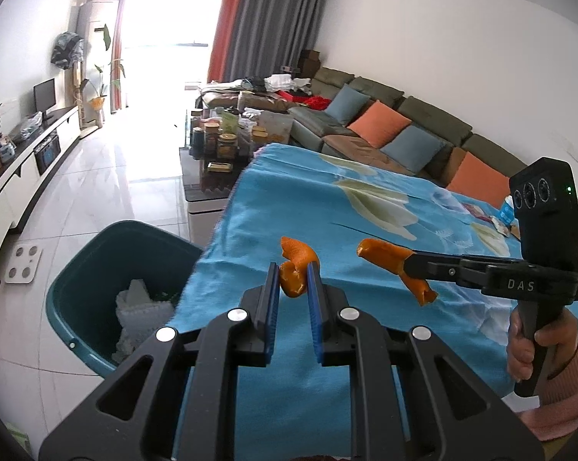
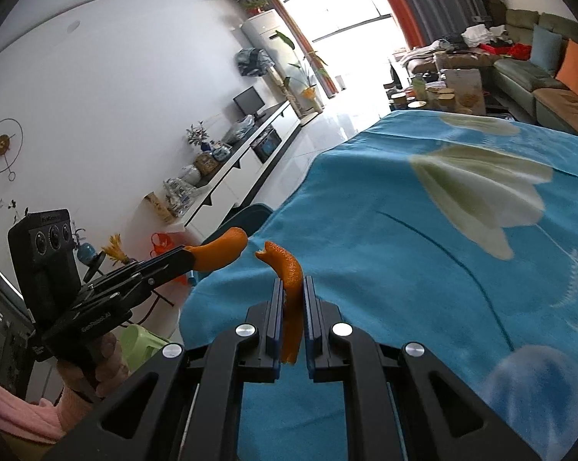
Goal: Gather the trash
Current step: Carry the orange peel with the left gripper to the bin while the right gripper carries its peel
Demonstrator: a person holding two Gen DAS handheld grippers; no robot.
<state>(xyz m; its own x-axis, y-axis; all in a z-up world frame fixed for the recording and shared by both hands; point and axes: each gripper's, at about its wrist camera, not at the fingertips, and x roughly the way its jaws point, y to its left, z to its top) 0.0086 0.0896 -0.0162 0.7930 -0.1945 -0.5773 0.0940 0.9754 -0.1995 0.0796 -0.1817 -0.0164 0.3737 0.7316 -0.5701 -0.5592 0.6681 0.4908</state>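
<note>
My left gripper (image 1: 292, 269) is shut on a curled piece of orange peel (image 1: 297, 269) above the blue flowered cloth (image 1: 327, 207). It shows from the side in the right wrist view (image 2: 191, 257), with its peel (image 2: 223, 251). My right gripper (image 2: 290, 282) is shut on a long strip of orange peel (image 2: 289, 272). It enters the left wrist view from the right (image 1: 406, 265), its peel (image 1: 396, 261) sticking out both sides. A teal trash bin (image 1: 96, 269) with white crumpled trash stands on the floor left of the table, below and left of both grippers.
Small wrappers (image 1: 496, 219) lie on the cloth at the far right. A coffee table with jars (image 1: 223, 142) stands beyond the cloth, a sofa with cushions (image 1: 385, 126) to the right, a TV cabinet (image 1: 27, 165) along the left wall. A white scale (image 1: 22, 265) lies on the floor.
</note>
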